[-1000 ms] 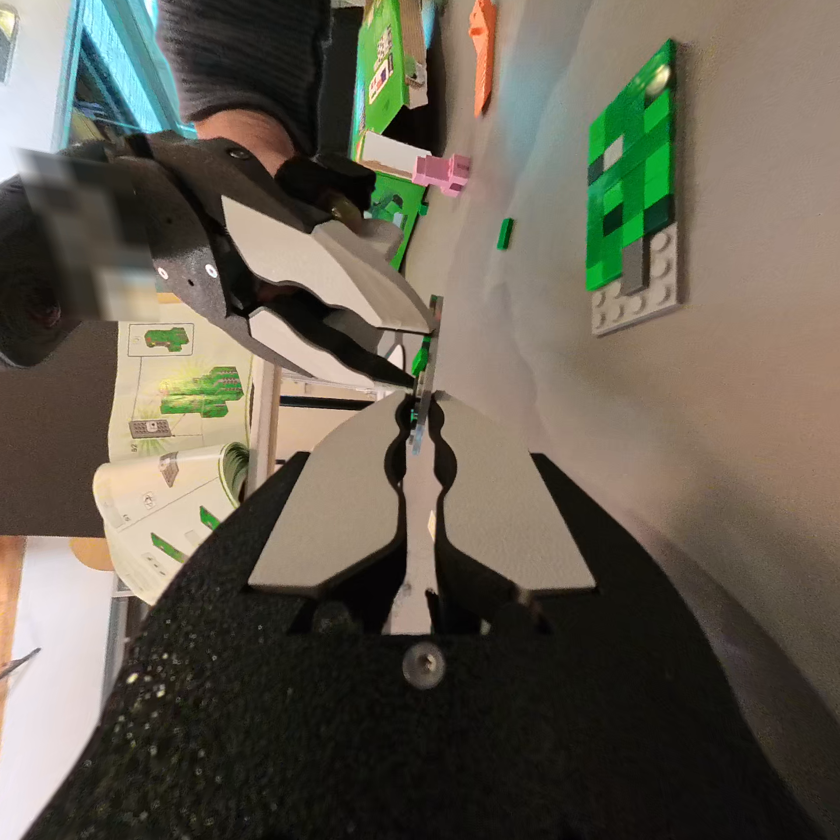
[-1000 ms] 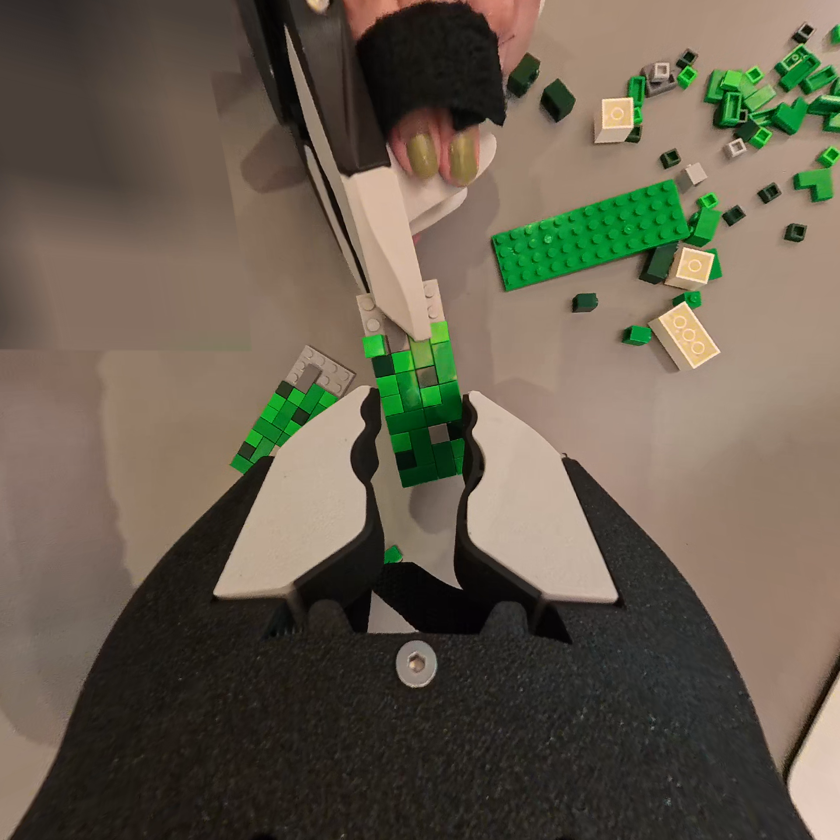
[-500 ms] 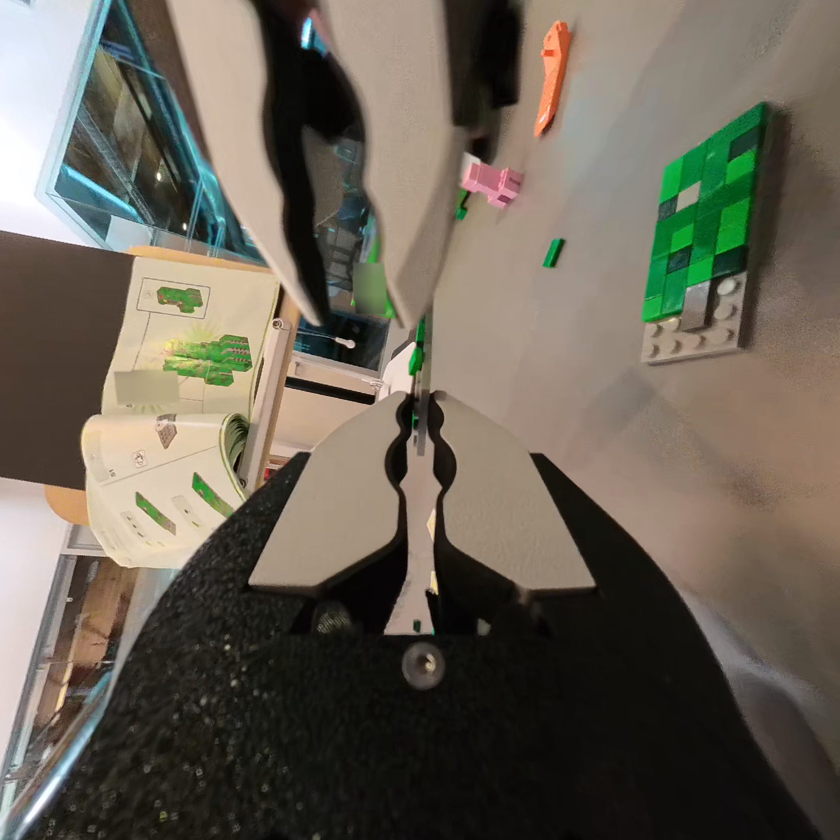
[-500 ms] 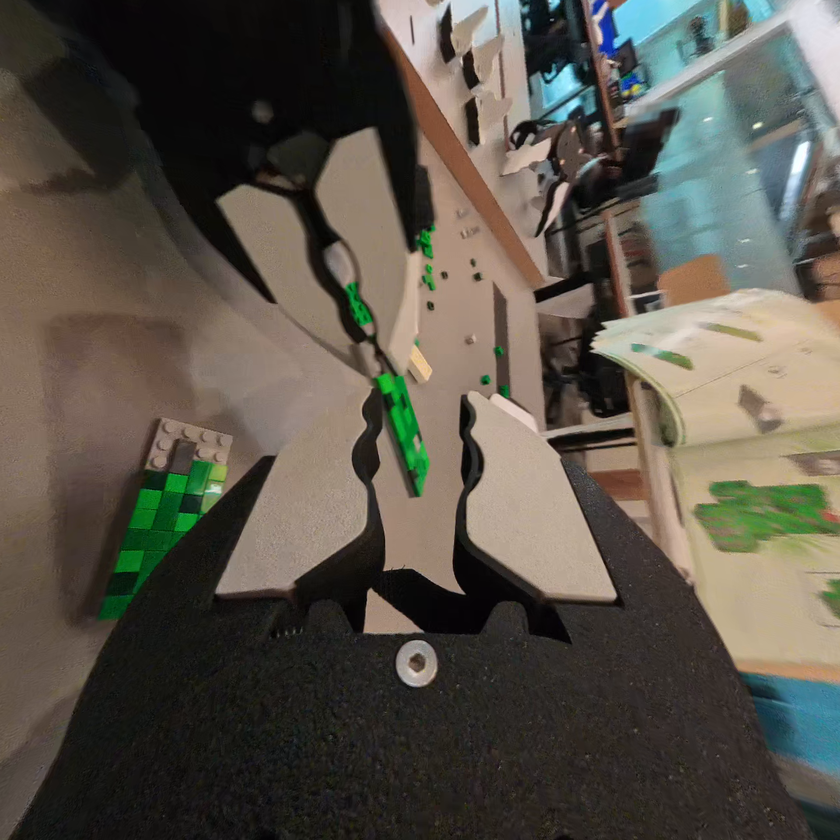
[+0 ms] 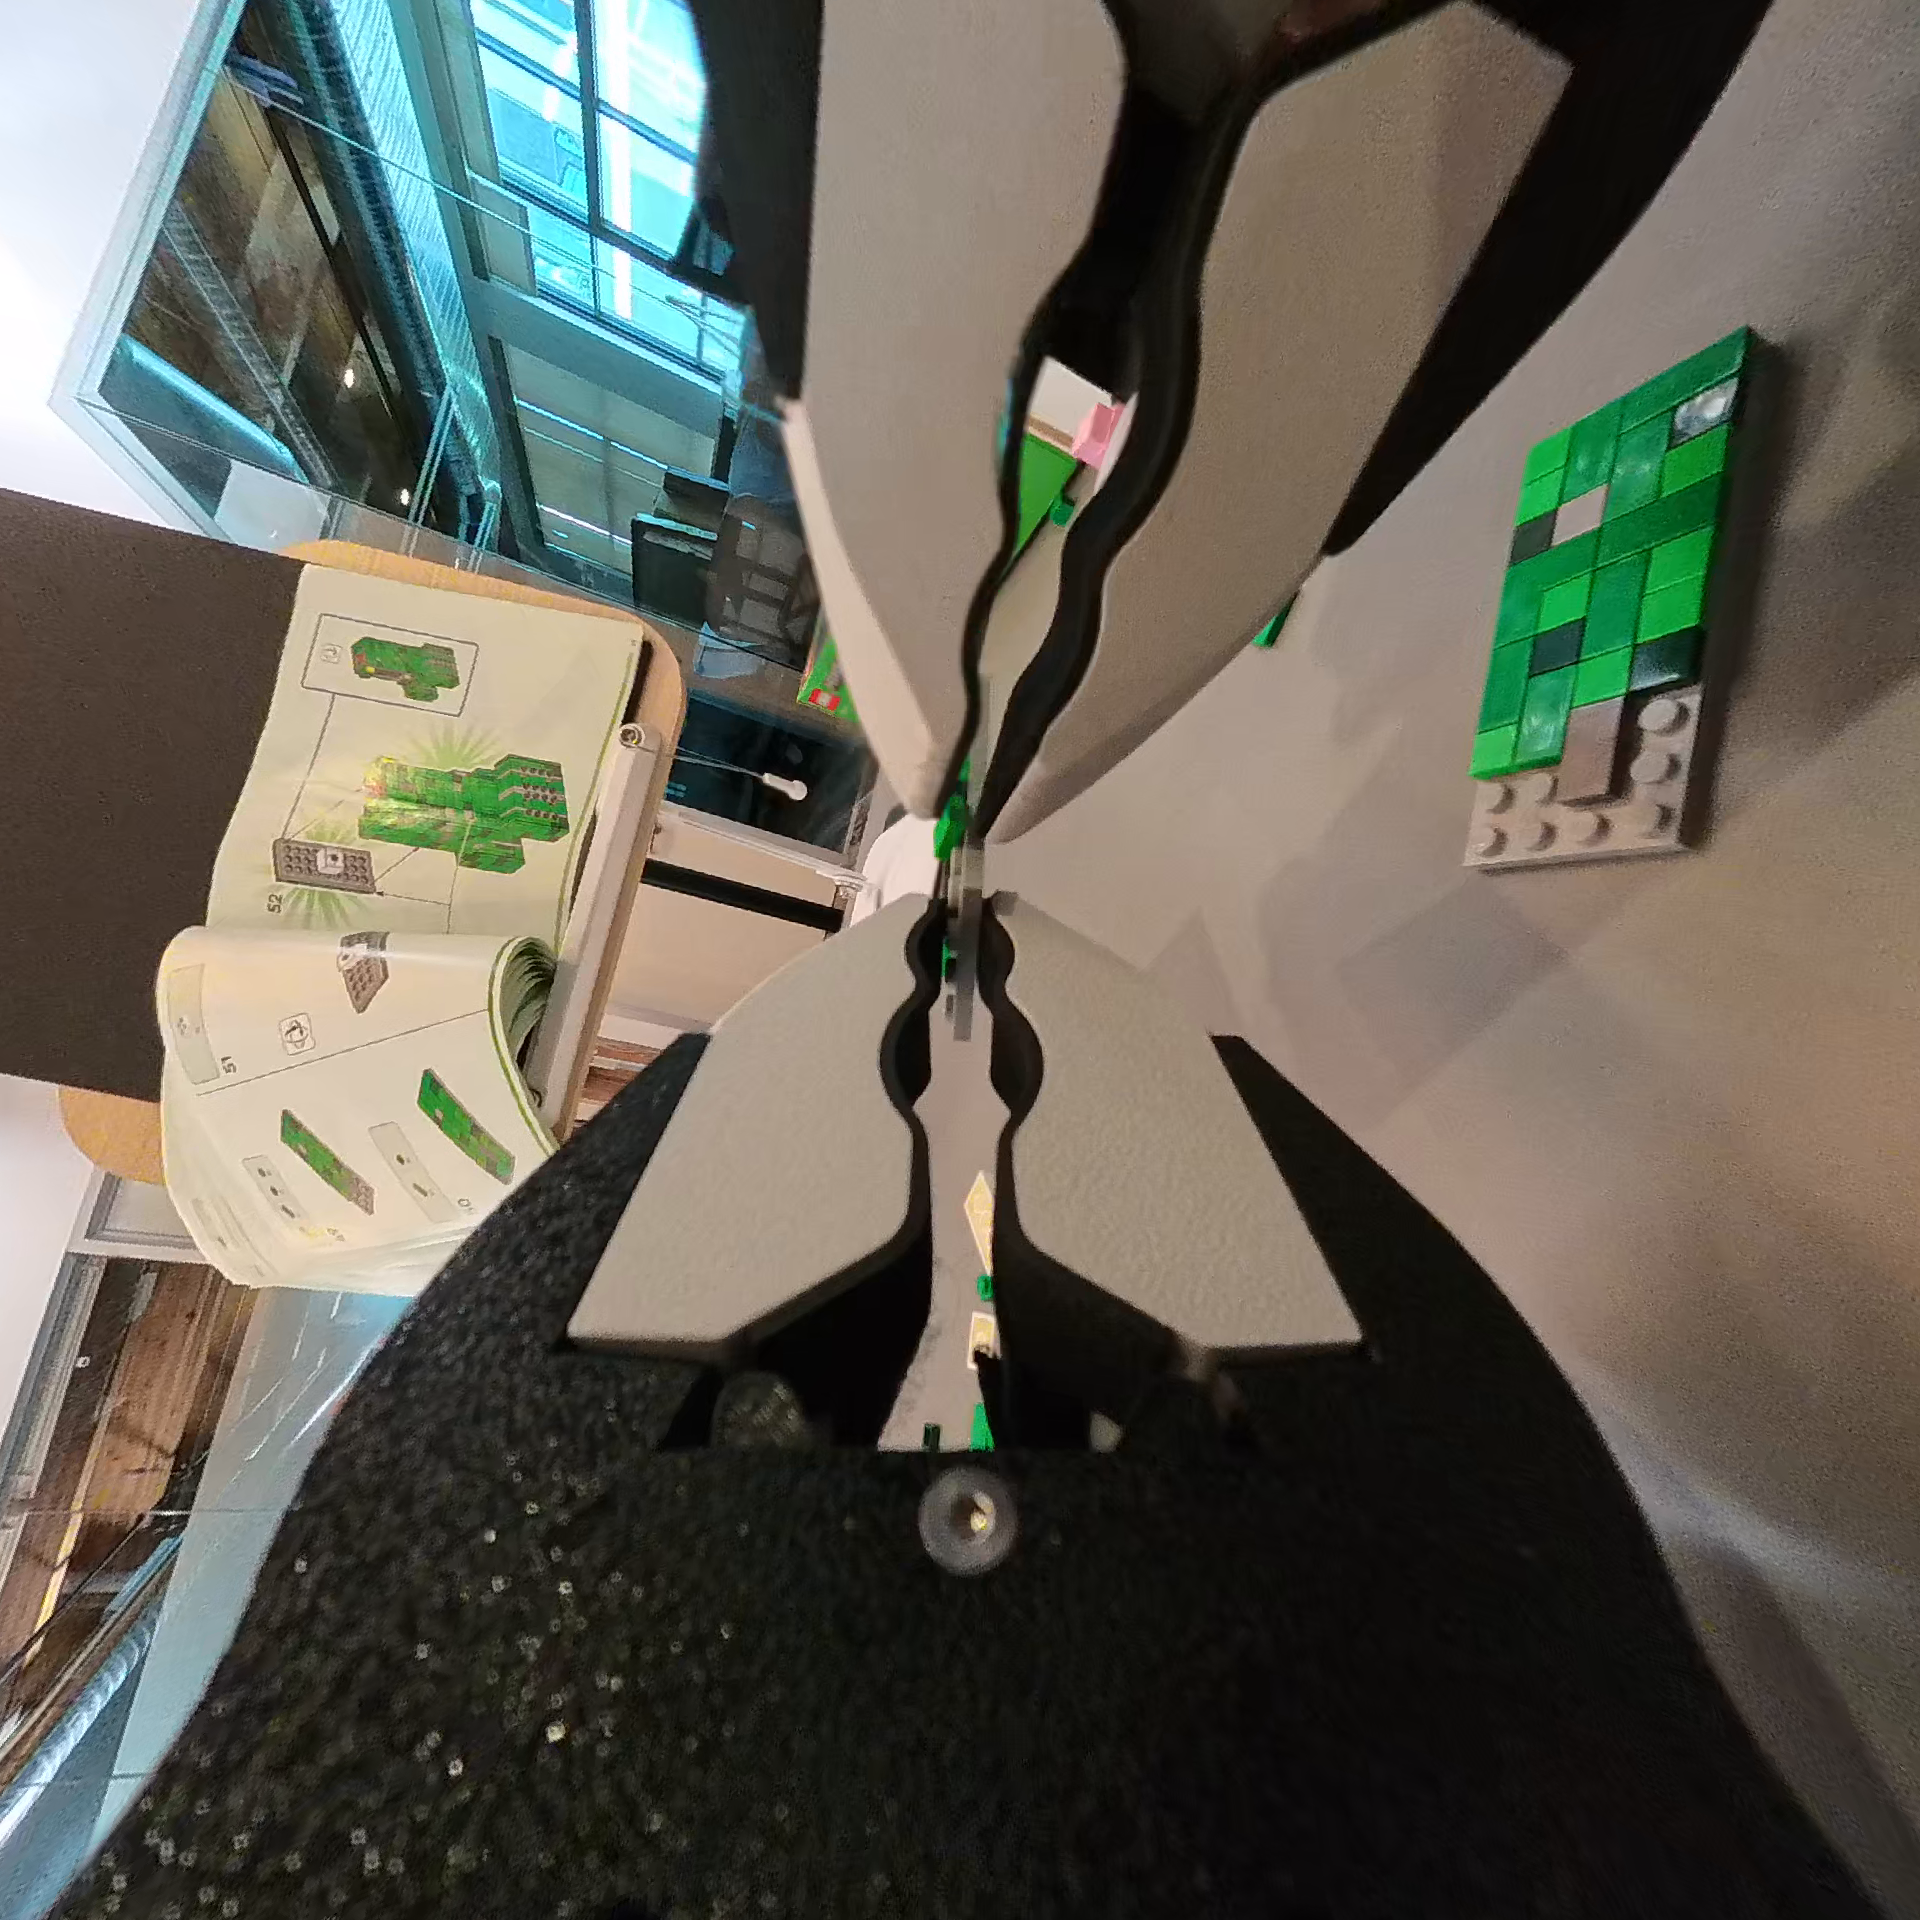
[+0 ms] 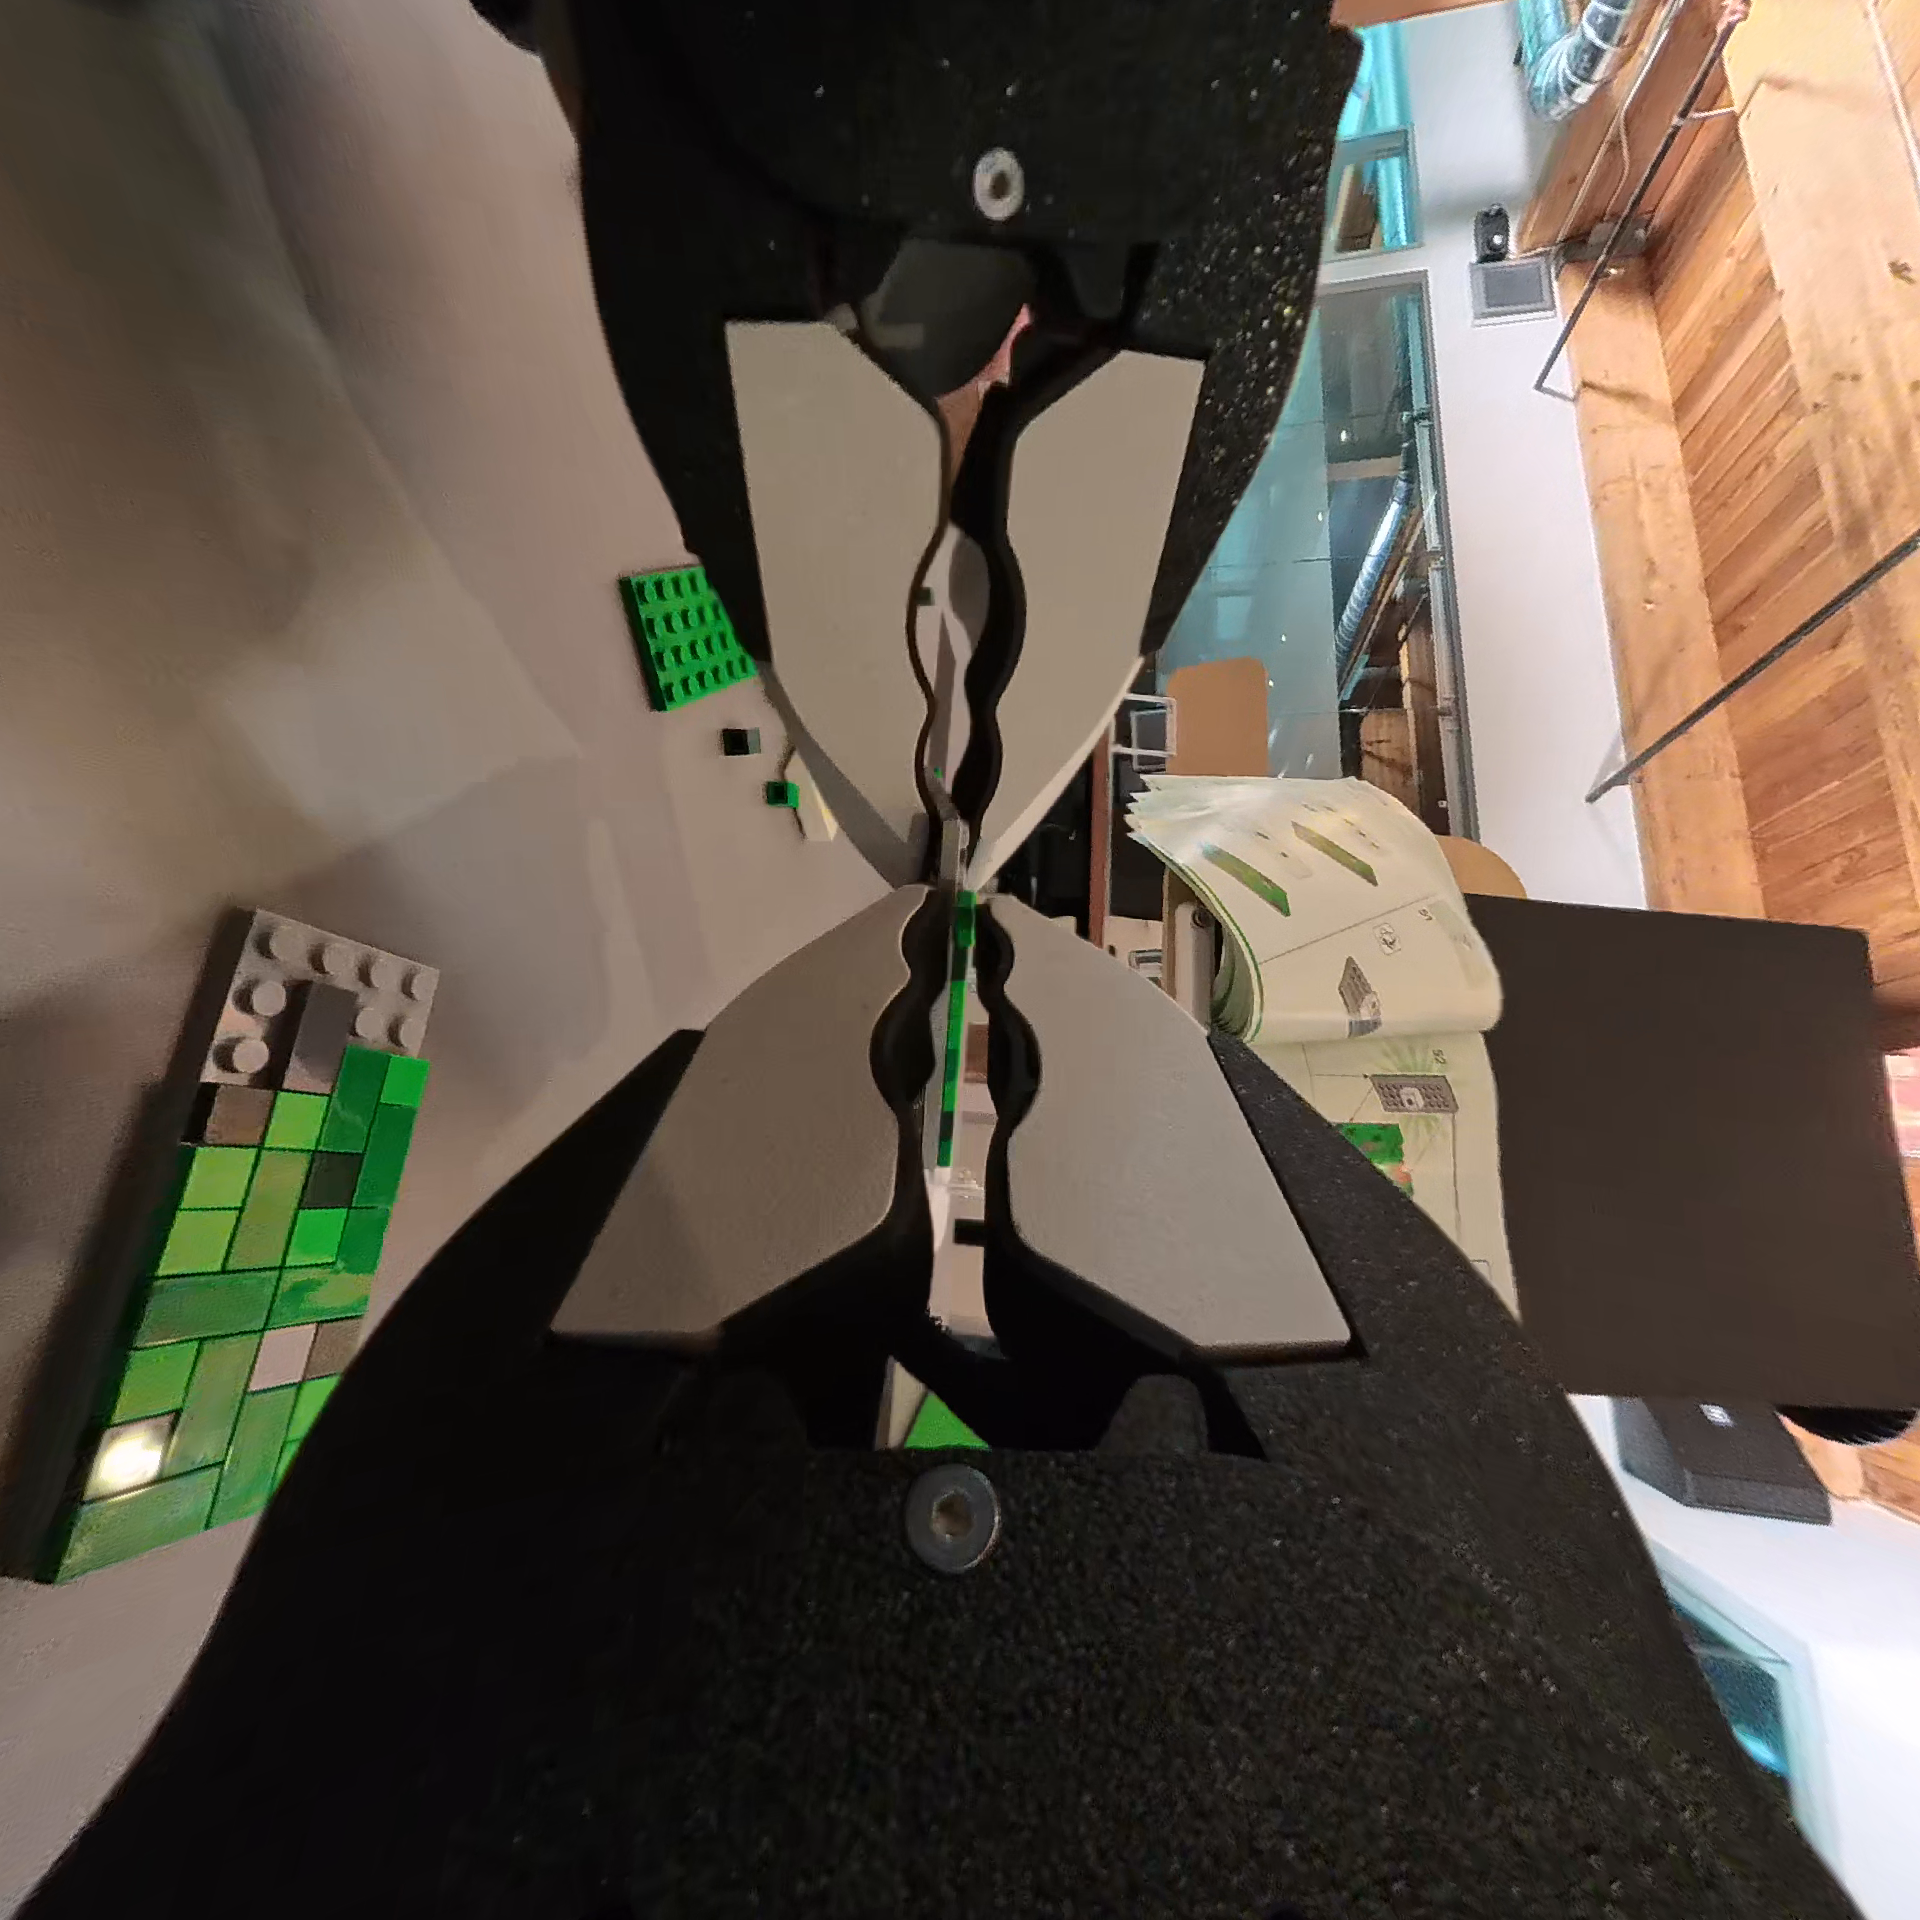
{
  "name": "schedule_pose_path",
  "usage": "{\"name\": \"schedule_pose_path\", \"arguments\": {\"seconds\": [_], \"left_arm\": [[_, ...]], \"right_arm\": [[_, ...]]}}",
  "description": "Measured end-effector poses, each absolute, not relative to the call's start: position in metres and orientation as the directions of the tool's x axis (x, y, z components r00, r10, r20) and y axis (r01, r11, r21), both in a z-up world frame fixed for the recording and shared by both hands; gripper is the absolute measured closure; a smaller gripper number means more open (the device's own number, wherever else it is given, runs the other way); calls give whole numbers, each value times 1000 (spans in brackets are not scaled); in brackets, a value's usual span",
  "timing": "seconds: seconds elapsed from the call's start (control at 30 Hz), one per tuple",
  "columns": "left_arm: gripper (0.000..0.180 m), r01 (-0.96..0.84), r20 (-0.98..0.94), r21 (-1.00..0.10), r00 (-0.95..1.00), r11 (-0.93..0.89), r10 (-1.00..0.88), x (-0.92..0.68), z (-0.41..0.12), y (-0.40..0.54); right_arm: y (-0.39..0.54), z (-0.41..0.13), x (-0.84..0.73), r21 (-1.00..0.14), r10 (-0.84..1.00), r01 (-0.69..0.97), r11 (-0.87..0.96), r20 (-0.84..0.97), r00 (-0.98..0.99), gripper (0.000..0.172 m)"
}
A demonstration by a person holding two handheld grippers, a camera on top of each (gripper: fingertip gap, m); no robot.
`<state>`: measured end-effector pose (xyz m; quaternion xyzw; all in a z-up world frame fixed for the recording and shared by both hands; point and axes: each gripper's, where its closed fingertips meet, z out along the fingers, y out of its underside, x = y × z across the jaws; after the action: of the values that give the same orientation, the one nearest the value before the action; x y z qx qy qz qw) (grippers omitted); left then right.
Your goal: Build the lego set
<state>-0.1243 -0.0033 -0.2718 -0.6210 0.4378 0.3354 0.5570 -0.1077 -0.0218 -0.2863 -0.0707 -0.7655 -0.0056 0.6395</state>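
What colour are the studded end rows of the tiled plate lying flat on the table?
Grey studded end, clearest in the right wrist view.

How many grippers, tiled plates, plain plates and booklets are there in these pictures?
Grippers: 2, left gripper and right gripper
Green-tiled plates: 2, held plate gripped by both, table plate lying flat
Plain green studded plate: 1
Instruction booklet: 1
Total: 6

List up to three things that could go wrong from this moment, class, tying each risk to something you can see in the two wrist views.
1. Both the left gripper and the right gripper pinch the same thin green-tiled plate edge-on, tip to tip; pulling unevenly might flex it or pop tiles off.
2. The plate is held above the grey table; a slip could drop it onto the loose small bricks.
3. A similar tiled plate lies close by and could be knocked.
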Motion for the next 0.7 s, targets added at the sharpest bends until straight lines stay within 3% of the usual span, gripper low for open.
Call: {"name": "schedule_pose_path", "arguments": {"seconds": [0.53,0.7], "left_arm": [[175,-923,-909,-385,379,0,-174,-124,-271,-4],[175,-914,-899,-405,398,3,-182,-123,-271,-5]], "right_arm": [[-20,-283,-106,-75,93,117,990,982,-165,157],[-20,-295,-103,-161,189,114,980,934,-303,134]]}}
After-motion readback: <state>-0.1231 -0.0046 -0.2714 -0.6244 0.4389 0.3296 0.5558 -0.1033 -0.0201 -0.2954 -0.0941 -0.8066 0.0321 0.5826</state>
